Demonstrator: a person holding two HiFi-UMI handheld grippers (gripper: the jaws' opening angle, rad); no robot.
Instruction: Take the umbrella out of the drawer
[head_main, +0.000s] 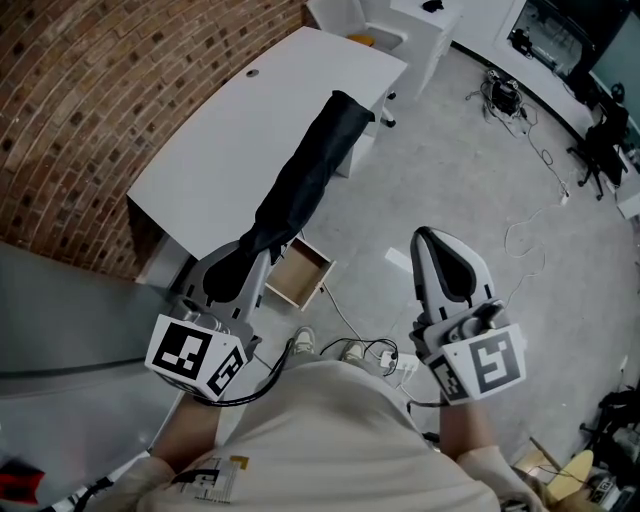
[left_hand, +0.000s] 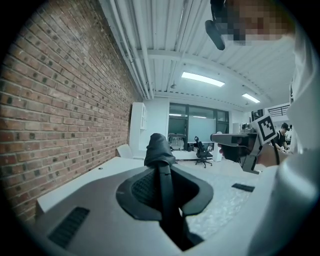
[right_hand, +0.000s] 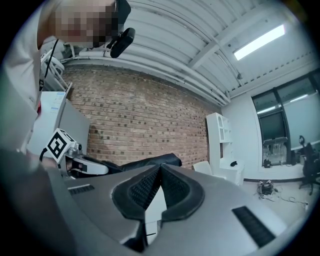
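Between the ribbed black pads of your left gripper (head_main: 250, 262) sits the umbrella (head_main: 310, 175), and the jaws are clenched on its lower end. The umbrella is a long, folded bundle of soft black fabric, wrinkled and a little shiny, thicker toward its far end. It is outside the drawer (head_main: 312, 272) and reaches from the gripper out over the smooth white table (head_main: 230, 150). I cannot tell if it touches the tabletop. The gripper body is matte grey plastic with rounded shapes.

Your right gripper (head_main: 428, 240) is held well apart on the other side, above the floor. Its two pads are pressed together at the tips with nothing between them.

The drawer is a small box of pale wood below the table edge. It is pulled open, and its bare wooden bottom shows. Behind the table stands a rough red brick wall (head_main: 100, 90). The floor (head_main: 460, 170) is grey, speckled concrete.
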